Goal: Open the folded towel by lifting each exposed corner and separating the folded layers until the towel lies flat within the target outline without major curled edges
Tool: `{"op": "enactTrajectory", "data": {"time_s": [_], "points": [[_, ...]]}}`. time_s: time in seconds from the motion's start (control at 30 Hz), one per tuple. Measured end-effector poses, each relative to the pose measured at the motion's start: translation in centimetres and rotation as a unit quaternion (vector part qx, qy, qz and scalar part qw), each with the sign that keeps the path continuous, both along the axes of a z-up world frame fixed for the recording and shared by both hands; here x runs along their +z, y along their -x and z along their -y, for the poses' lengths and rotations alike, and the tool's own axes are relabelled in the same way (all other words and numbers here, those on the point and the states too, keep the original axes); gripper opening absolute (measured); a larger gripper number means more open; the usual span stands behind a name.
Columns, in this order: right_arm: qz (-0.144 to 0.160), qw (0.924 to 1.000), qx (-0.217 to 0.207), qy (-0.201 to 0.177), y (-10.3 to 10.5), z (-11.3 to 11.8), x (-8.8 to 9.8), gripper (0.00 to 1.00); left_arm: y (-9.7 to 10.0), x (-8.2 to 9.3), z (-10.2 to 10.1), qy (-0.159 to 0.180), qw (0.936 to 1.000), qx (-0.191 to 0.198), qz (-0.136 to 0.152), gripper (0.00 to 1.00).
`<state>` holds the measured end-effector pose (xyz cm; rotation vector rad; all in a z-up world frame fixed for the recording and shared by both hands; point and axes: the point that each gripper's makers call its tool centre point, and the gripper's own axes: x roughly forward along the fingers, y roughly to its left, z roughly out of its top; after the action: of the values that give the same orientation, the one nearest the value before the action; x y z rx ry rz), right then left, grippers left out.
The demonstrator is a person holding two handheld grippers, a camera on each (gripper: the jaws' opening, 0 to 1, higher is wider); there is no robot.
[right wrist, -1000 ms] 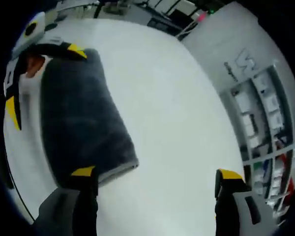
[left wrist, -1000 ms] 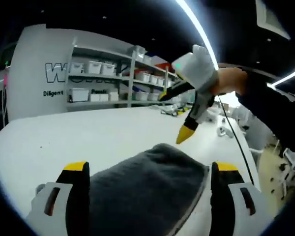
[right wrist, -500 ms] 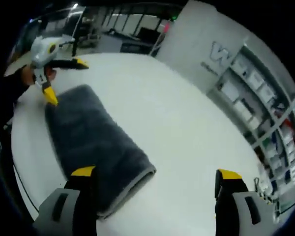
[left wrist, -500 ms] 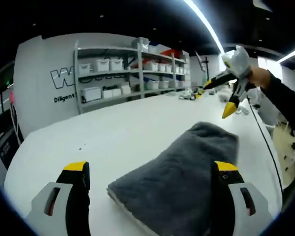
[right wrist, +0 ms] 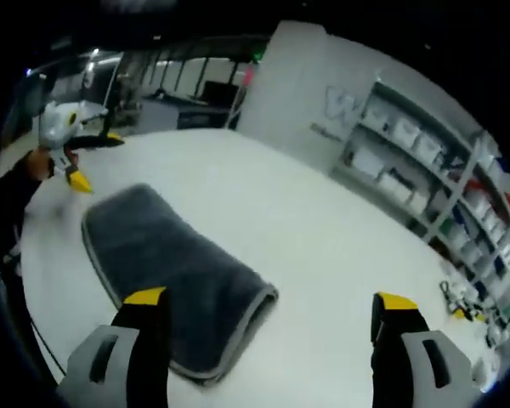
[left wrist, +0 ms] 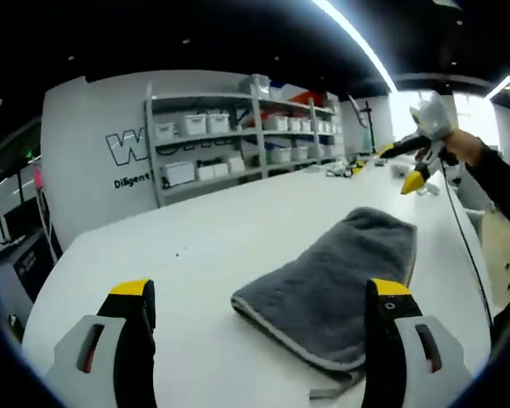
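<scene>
White and wide, the table [left wrist: 195,255] carries the work, and behind it stands a grey wall with metal shelves [left wrist: 238,136] full of pale storage boxes. On this table your grey towel [left wrist: 340,276] lies folded, a thick oblong with a lighter hem along its edges, and no gripper touches it. In the left gripper view your left gripper [left wrist: 259,348] has its jaws spread wide with nothing between them, held above the table, with the towel's near end in front of the right jaw. Your right gripper [right wrist: 272,340] is also wide open and empty, above the rounded end of the towel [right wrist: 166,272]. Each gripper appears small in the other's view, beyond the far end of the towel and apparently raised off the surface, though the fisheye makes this hard to judge.
</scene>
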<state>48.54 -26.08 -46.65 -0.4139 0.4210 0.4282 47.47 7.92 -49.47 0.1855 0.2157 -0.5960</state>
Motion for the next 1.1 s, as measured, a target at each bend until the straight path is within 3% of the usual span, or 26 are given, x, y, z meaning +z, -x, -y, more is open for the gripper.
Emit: {"op": "enactTrajectory", "data": {"time_s": [0.1, 0.17, 0.23, 0.33, 0.43, 0.57, 0.77, 0.87, 0.97, 1.03, 1.1], "points": [[0.022, 0.9995, -0.011, -0.020, 1.6, 0.0, 0.5, 0.99, 1.1, 0.3, -0.8, 0.018, 0.9998, -0.002, -0.009, 0.99], [0.029, 0.9992, -0.015, -0.023, 2.7, 0.1, 0.3, 0.99, 1.7, 0.0, -1.0, 0.008, 0.9999, -0.008, -0.011, 0.95], [0.048, 0.9983, -0.025, -0.021, 3.7, 0.2, -0.1, 0.98, 1.8, -0.1, -2.1, -0.011, 0.9998, 0.014, -0.002, 0.96], [0.054, 0.9974, -0.033, -0.033, 4.9, 0.3, -0.6, 0.98, 2.1, -0.3, -2.2, -0.005, 0.9998, 0.017, -0.003, 0.97], [0.055, 0.9945, -0.048, -0.076, 5.7, 0.4, -1.2, 0.97, 2.7, -0.7, -1.7, 0.019, 0.9996, 0.006, -0.019, 0.96], [0.051, 0.9931, -0.057, -0.089, 6.7, 1.0, -2.0, 0.95, 3.7, -1.2, -1.3, 0.024, 0.9992, 0.020, -0.026, 0.83], [0.045, 0.9918, -0.070, -0.097, 7.7, 2.2, -2.5, 0.90, 4.4, -1.5, -1.5, 0.041, 0.9983, 0.015, -0.040, 0.85], [0.044, 0.9910, -0.076, -0.101, 7.9, 2.9, -2.4, 0.89, 4.3, -1.3, -2.0, 0.047, 0.9979, 0.024, -0.039, 0.79], [0.046, 0.9902, -0.081, -0.104, 7.8, 3.4, -2.4, 0.88, 4.2, -2.0, -2.1, 0.048, 0.9971, 0.026, -0.054, 0.84], [0.043, 0.9907, -0.079, -0.102, 7.6, 3.5, -2.4, 0.85, 4.5, -2.6, -1.7, 0.060, 0.9955, 0.017, -0.072, 0.79], [0.037, 0.9912, -0.078, -0.100, 7.4, 3.7, -2.5, 0.84, 4.6, -3.2, -1.0, 0.097, 0.9901, 0.008, -0.101, 0.75]]}}
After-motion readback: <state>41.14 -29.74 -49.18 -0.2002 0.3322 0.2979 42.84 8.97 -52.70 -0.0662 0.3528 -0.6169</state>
